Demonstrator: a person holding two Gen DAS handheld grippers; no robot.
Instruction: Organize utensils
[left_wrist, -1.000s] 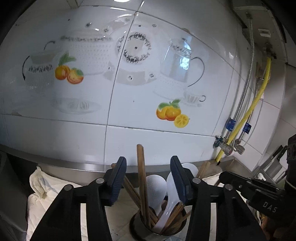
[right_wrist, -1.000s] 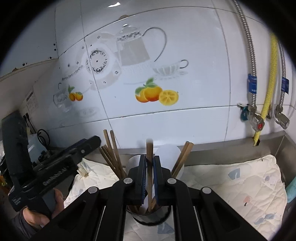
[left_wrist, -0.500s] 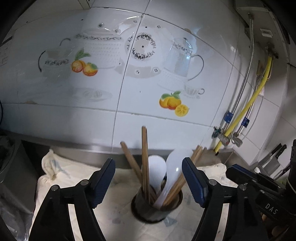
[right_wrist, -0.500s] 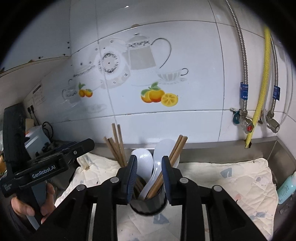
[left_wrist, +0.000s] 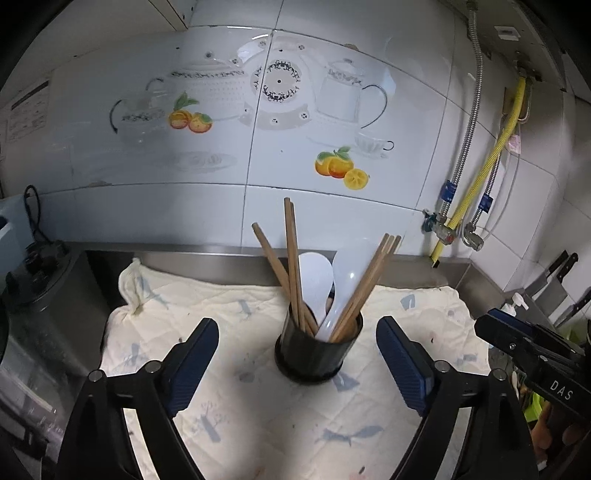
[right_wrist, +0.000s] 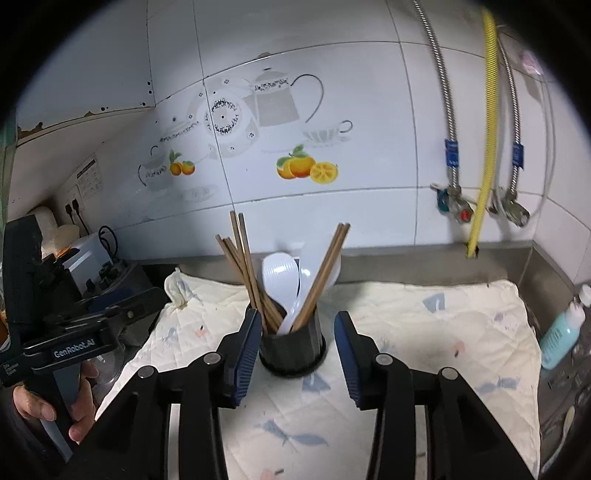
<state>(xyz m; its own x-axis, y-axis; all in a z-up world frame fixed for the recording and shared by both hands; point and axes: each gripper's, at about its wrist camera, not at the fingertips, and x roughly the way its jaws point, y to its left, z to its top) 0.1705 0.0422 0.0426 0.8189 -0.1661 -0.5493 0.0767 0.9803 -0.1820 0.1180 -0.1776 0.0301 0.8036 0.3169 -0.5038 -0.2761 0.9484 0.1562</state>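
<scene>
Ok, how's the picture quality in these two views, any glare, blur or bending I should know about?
Left wrist view: sharp in the middle; glare streaks on the tiled wall; dark corners; the fisheye bows the counter edge. Right wrist view: the yellow hose looks slightly smeared; the black utensil holder and chopsticks are clear; heavy black vignette all round.

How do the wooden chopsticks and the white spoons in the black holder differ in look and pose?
The chopsticks are thin, straight, brown wooden sticks; the spoons are white, glossy and broad-bowled. The chopsticks fan out to both sides of the holder and reach higher; the spoons sit together in the middle, bowls up, lower than the tallest chopsticks. Both stand in the same holder, untouched by either gripper.
</scene>
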